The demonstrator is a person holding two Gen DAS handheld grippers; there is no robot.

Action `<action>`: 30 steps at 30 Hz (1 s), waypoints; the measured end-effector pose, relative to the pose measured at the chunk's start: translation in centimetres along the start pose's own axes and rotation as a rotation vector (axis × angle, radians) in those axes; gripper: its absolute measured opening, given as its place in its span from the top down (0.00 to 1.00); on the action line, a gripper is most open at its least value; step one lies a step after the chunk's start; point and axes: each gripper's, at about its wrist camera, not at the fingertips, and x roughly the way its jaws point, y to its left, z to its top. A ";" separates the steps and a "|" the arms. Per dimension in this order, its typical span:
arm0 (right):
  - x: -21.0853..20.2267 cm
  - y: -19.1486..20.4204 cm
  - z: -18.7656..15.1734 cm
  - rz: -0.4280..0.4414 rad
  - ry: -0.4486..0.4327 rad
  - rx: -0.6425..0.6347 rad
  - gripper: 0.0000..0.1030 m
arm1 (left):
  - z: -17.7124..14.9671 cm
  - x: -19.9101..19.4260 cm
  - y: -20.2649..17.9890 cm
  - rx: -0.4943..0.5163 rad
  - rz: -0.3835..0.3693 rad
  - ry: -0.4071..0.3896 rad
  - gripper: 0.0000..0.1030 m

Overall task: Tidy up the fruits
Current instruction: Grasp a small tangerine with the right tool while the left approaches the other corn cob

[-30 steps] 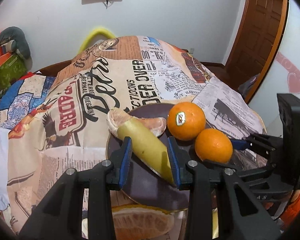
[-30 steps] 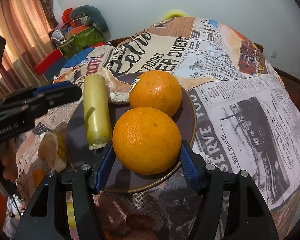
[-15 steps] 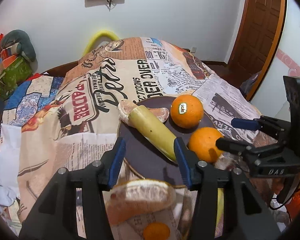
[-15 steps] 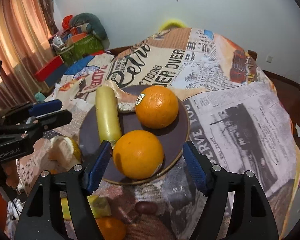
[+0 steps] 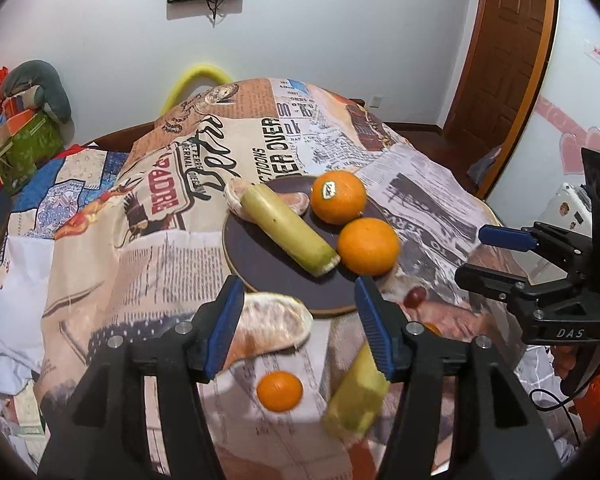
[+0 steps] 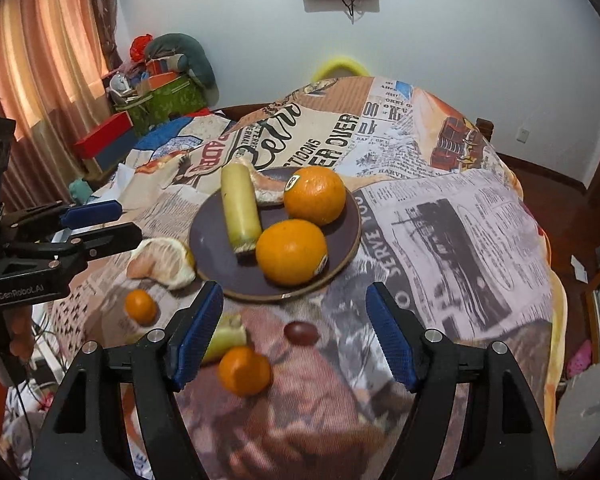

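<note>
A dark round plate (image 5: pixel 260 276) on the newspaper-print cloth holds a pale yellow-green cut stalk (image 5: pixel 288 232), a peeled citrus piece (image 5: pixel 236 200) and two big oranges (image 5: pixel 338 197) (image 5: pixel 367 246). My left gripper (image 5: pixel 299 292) hangs back from the plate's near rim, its jaws opening with nothing between them. The right gripper (image 6: pixel 295 296) is open and empty, also short of the plate (image 6: pixel 216 256). Off the plate lie a citrus wedge (image 6: pixel 162 262), two small mandarins (image 6: pixel 140 307) (image 6: pixel 244 370), a grape (image 6: pixel 301 333) and a second green piece (image 6: pixel 226 338).
The cloth covers a rounded table that drops away on all sides. A yellow chair back (image 5: pixel 198 80) stands behind it. Boxes and a grey cushion (image 6: pixel 180 64) sit at the far left by curtains, and a wooden door (image 5: pixel 504 60) is at the right.
Both grippers have pulled back and up from the plate. The left jaws let go of the stalk and widened; the right jaws released the near orange. Loose fruit near the plate has come into view.
</note>
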 end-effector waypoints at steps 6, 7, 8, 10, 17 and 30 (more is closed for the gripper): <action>-0.3 0.7 -1.9 0.001 0.021 -0.002 0.31 | -1.8 -0.7 -0.8 -0.001 -0.018 0.030 0.42; -0.1 0.8 -2.2 0.001 0.029 -0.005 0.31 | -2.1 -0.7 -0.9 0.000 -0.019 0.034 0.41; -0.1 1.0 -2.5 0.001 0.035 -0.007 0.31 | -2.4 -0.8 -1.0 0.000 -0.019 0.040 0.41; 0.3 1.3 -3.2 0.000 0.050 -0.011 0.31 | -2.9 -0.7 -1.1 -0.001 -0.024 0.052 0.41; 1.6 1.9 -4.8 0.018 0.096 -0.018 0.35 | -4.3 -0.2 -1.2 -0.014 -0.026 0.092 0.41; 3.6 2.4 -5.3 0.071 0.140 -0.008 0.67 | -5.2 1.9 -2.5 0.017 -0.063 0.146 0.41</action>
